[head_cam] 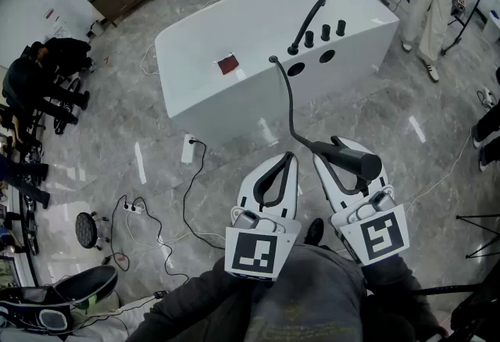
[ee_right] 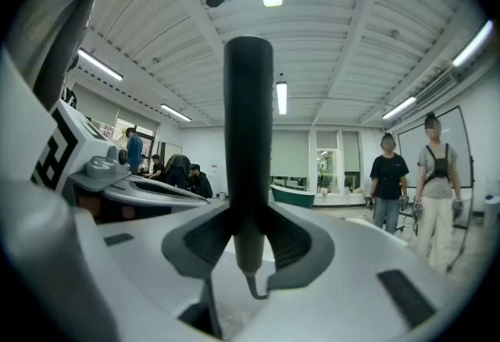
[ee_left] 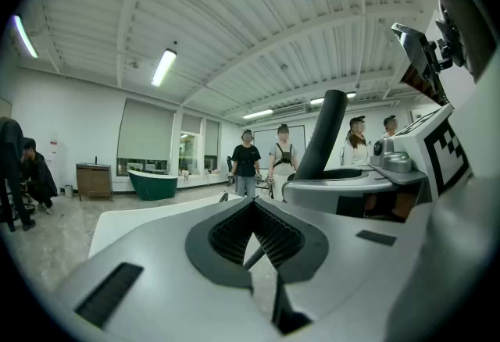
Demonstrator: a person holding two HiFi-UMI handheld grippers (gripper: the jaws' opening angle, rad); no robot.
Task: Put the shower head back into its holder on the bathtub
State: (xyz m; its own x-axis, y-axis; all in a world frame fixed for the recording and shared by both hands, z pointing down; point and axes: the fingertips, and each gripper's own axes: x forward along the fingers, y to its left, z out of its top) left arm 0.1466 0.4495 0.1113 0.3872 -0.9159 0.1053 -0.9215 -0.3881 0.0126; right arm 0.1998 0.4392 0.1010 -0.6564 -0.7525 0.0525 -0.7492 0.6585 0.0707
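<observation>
Bathtub (head_cam: 234,102) well ahead on floor. Hose (head_cam: 291,102) trailing from its deck: springy, likely to tug. Shower head (ee_right: 248,137) clamped upright in right gripper (ee_right: 248,243), well apart from bathtub; rigid, smooth, probably light, so best held mid-handle. Left gripper (ee_left: 254,235) closed, empty.

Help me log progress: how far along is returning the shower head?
Done: the shower head is clamped in the right gripper, away from the bathtub, hose attached. The left gripper is shut, empty. Left: carry it over and seat it in an open deck hole.
</observation>
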